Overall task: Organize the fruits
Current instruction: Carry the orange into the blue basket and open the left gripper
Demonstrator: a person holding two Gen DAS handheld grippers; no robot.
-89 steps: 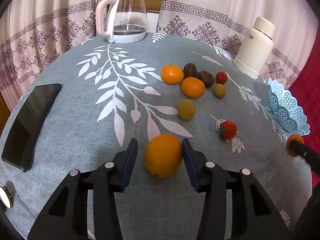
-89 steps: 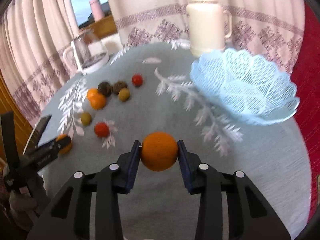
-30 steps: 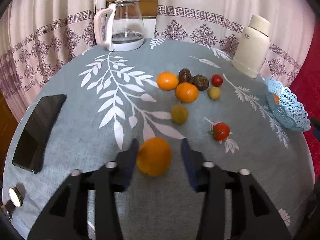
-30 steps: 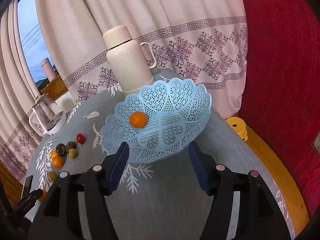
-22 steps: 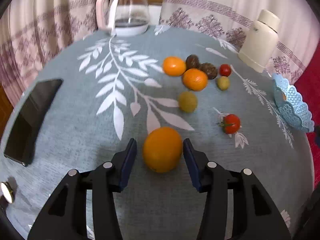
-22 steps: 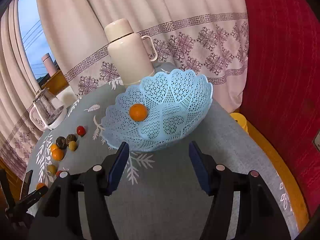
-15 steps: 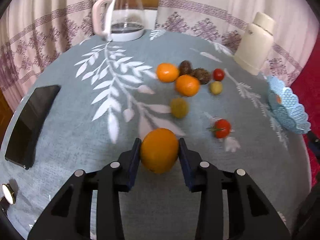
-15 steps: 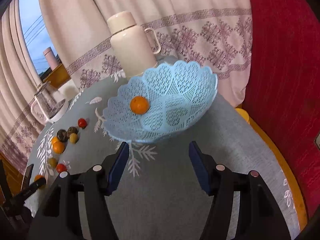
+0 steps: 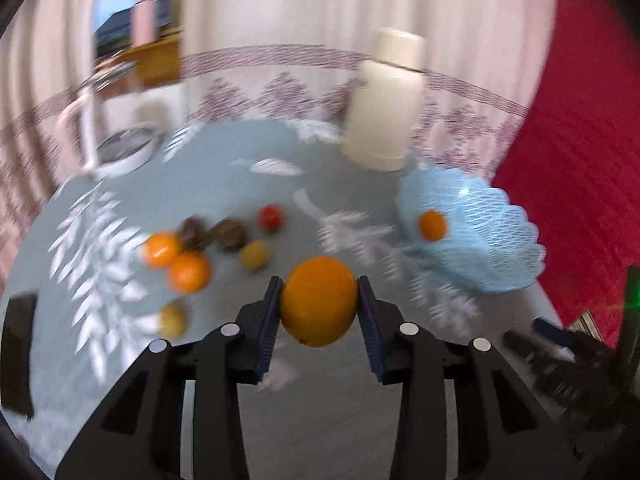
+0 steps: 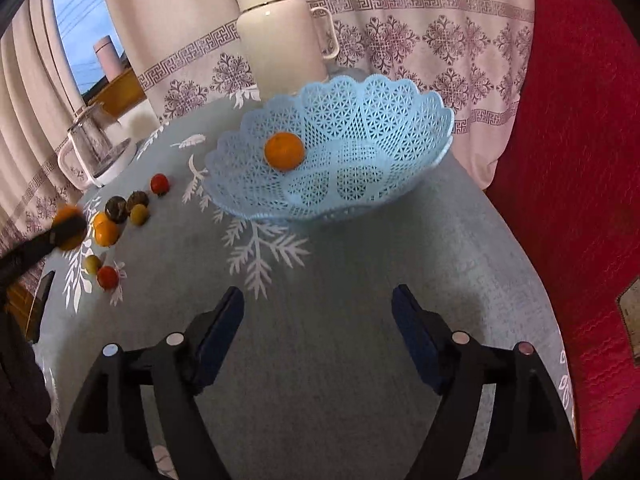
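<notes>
My left gripper [image 9: 319,308] is shut on a large orange [image 9: 319,301] and holds it above the table; it also shows in the right wrist view [image 10: 69,227] at the far left. The light blue lattice basket [image 10: 404,108] holds one small orange [image 10: 284,150]; it also shows in the left wrist view [image 9: 496,248] with the small orange [image 9: 432,225]. My right gripper [image 10: 318,324] is open and empty, in front of the basket. Several fruits lie on the table: two oranges [image 9: 188,272], two dark round fruits [image 9: 230,234], greenish fruits [image 9: 253,255] and red tomatoes [image 10: 108,277].
A cream thermos [image 10: 282,32] stands behind the basket. A glass kettle [image 10: 92,148] stands at the back left. A black phone [image 9: 16,344] lies at the table's left edge. A red surface [image 10: 580,160] is to the right of the table.
My left gripper has closed on the large orange, lifted it off the table and swung right toward the basket. My right gripper has drawn back a little from the basket, still open.
</notes>
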